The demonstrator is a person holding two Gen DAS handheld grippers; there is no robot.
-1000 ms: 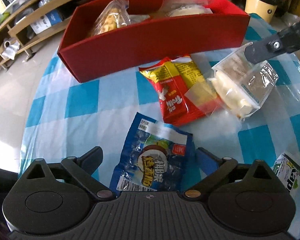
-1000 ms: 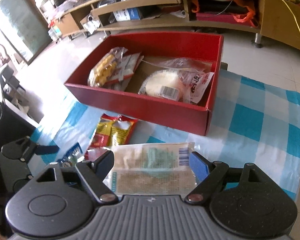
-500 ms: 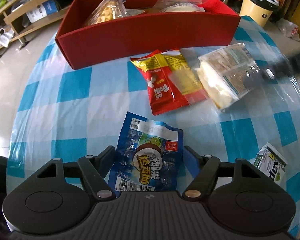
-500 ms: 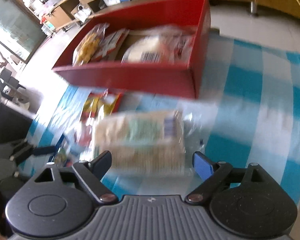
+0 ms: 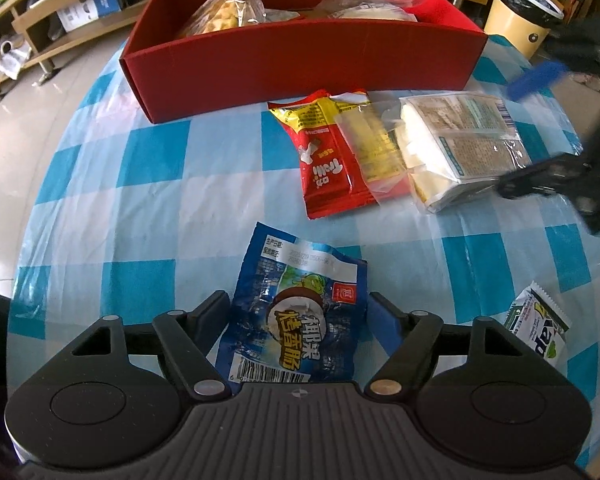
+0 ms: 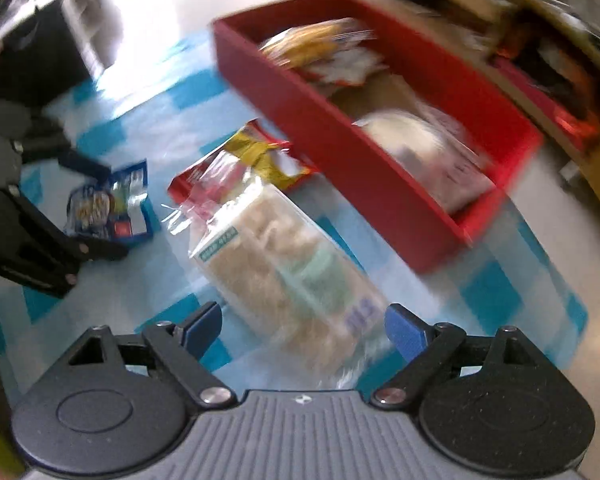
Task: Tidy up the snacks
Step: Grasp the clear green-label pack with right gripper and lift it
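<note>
The left gripper straddles the blue snack packet at six o'clock on the checked tablecloth. Its jaws closed, then eased wider; whether the pads press the wrapper I cannot tell. At two o'clock, the right gripper has been spreading its jaws, now open around the clear cracker pack, pads apart from it. A red snack bag lies between, the red box of snacks at twelve o'clock.

"Frolic" on red packet
</note>
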